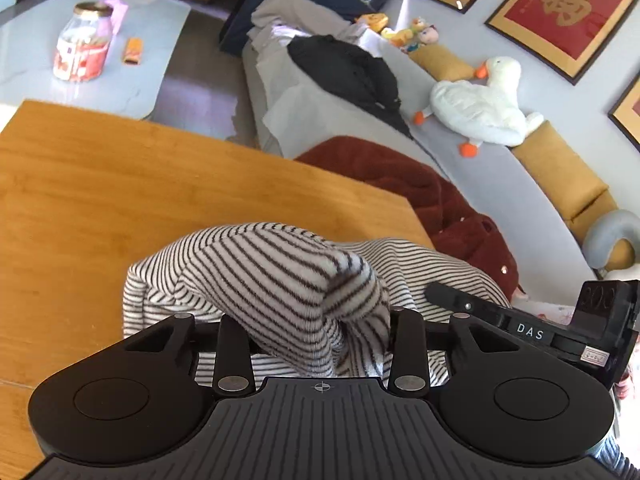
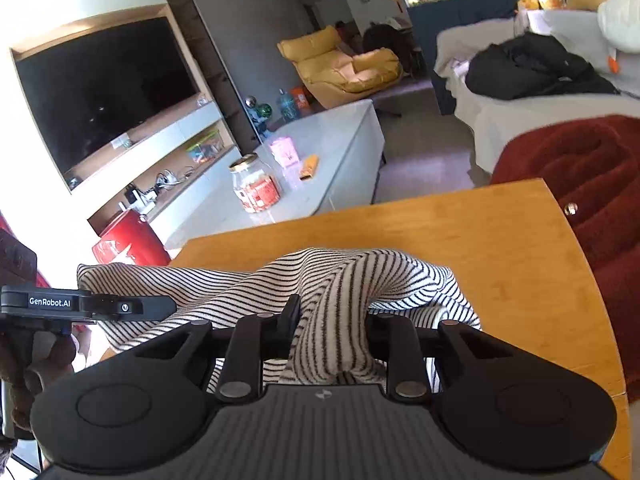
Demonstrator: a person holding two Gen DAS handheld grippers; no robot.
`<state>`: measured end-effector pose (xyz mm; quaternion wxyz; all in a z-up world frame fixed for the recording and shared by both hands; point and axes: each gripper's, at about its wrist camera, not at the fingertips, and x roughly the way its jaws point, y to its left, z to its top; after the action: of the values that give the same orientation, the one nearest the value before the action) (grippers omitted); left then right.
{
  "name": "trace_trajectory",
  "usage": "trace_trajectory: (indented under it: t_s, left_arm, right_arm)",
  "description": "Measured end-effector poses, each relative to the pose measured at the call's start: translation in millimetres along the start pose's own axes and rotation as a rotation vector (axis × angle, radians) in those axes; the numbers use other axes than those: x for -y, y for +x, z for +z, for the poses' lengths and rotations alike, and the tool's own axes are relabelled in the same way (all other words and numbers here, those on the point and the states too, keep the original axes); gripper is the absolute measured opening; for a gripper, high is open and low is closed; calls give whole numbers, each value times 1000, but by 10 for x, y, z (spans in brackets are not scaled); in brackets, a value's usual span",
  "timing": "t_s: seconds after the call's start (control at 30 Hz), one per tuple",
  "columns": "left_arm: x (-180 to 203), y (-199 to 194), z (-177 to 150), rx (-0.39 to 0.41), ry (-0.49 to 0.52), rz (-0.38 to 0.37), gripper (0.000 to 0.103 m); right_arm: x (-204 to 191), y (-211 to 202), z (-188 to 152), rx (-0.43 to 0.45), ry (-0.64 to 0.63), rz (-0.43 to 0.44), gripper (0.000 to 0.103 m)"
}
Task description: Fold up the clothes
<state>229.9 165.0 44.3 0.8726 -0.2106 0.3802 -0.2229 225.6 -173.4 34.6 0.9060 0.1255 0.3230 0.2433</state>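
Striped top (image 1: 280,280) is pinched by left gripper (image 1: 320,320) & right gripper (image 2: 332,320); soft, light knit, best gripped at bunched edges.

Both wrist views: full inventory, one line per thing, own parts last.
striped garment: 1, white and black, bunched on the table
table: 1, orange wood, foreground
glass jar: 1, clear, red label, on the grey table
grey table: 1, beyond the wooden one
red blanket: 1, on the sofa
black jacket: 1, on the sofa
plush goose: 1, white, on the sofa
TV: 1, black, wall
yellow armchair: 1, far back
left gripper: shut on the garment
right gripper: shut on the garment
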Motion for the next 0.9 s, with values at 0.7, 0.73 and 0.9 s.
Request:
trace_trajectory:
  t_s: [0.7,0.73,0.9]
  left_arm:
    - [279,-463,-977,-83,110,143,62]
    - [327,-545,-961,-61,127,157,67]
    - [599,-926,-901,93,153,161,85]
  right_arm:
    - [53,-606,-650,-62,-115,-182,77]
    - [65,-669,-613,-29,-101,-183,88]
    - [144,-783,-424,116,-12,-159,103]
